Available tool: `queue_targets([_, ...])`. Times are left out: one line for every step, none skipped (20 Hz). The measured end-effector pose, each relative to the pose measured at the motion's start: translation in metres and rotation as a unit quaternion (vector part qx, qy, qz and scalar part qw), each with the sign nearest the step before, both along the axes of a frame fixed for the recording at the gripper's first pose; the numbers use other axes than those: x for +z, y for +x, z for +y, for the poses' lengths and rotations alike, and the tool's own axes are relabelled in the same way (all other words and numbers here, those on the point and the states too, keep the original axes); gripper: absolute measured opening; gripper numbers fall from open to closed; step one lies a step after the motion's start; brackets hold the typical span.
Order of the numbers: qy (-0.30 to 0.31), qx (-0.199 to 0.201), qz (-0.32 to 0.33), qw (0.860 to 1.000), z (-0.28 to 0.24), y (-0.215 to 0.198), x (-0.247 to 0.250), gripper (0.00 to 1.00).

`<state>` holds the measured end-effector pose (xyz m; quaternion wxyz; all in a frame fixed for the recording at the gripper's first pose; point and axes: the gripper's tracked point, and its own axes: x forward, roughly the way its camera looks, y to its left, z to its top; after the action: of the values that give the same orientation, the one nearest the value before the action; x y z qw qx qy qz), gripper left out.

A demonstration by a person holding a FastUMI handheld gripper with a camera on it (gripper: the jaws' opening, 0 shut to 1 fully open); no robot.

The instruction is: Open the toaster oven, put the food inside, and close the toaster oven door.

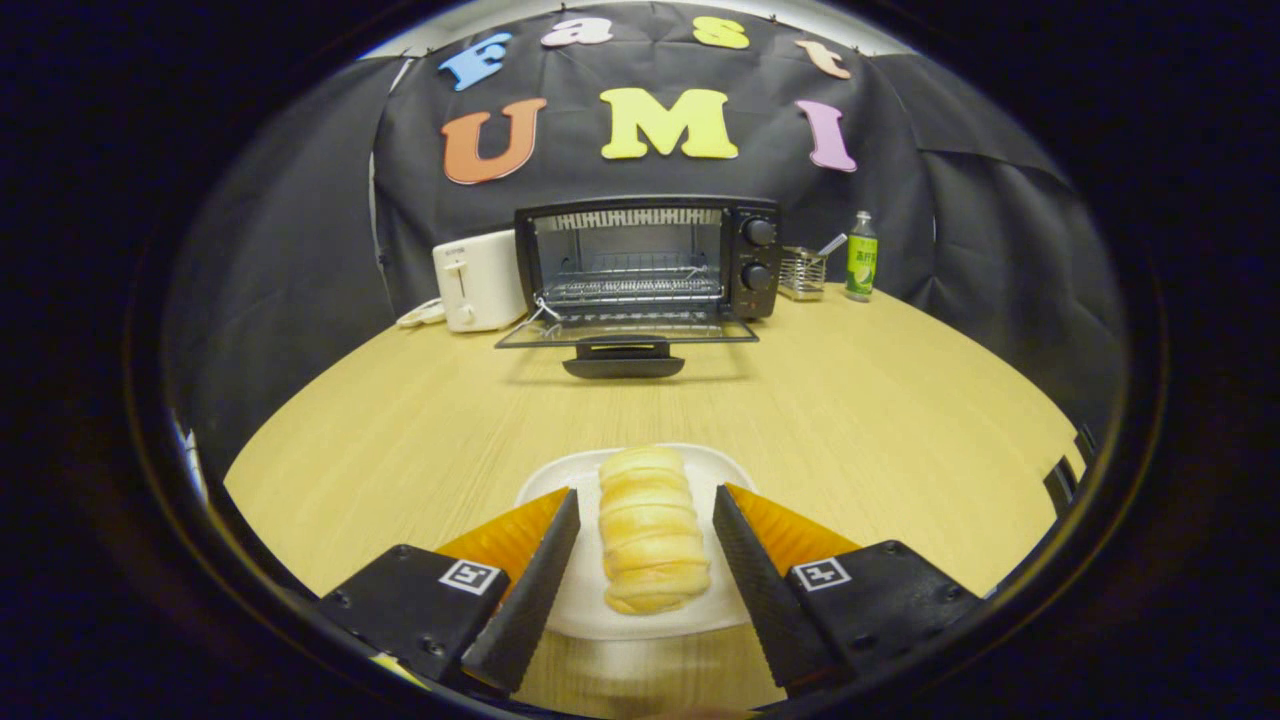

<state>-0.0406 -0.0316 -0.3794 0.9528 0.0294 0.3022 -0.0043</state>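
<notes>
— What's along the back of the table [400,420], starting at the upper left of the frame?

— A white pop-up toaster [478,280] comes first, with a small white thing (I can't make out what) lying just beside it. Touching its right side stands the toaster oven [648,258], upper centre, its glass door [625,333] dropped flat toward us and the wire rack [632,288] showing inside. Two knobs sit on its right panel.

— And right of the oven?

— A metal mesh holder [802,273], then a green bottle [860,257] upright, near the black cloth wall.

— Where's the food?

— Lower centre of the frame, well apart from the oven. A ridged bread roll [652,530] lies lengthwise on a white plate [580,600], pointing toward the oven.

— Is the tool gripping it?

— No. The gripper [645,512] is spread wide; its fingers flank the roll, one on each side, with plate visible in both gaps. Neither finger touches the bread.
</notes>
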Motion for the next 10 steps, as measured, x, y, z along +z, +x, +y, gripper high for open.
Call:
queue_targets([0.001,-0.001,0.007,1.000,0.002,-0.004,-0.006,0.91])
queue_targets([0.000,-0.001,0.017,1.000,0.003,-0.006,-0.012,0.91])
queue_targets([-0.005,-0.001,0.023,1.000,0.003,-0.008,-0.016,0.91])
queue_targets([-0.010,-0.001,0.010,1.000,0.002,-0.007,-0.014,0.91])
queue_targets([-0.011,-0.002,0.010,1.000,0.001,-0.008,-0.014,0.89])
queue_targets([-0.003,-0.004,0.010,1.000,0.002,-0.011,-0.014,0.88])
queue_targets([0.006,-0.001,0.008,1.000,0.005,-0.010,-0.012,0.85])
queue_targets([0.009,0.002,0.009,1.000,0.006,-0.010,-0.012,0.83])
queue_targets([0.009,0.003,0.007,1.000,0.005,-0.010,-0.011,0.80])
queue_targets([0.011,0.005,-0.001,1.000,0.004,-0.008,-0.006,0.77])
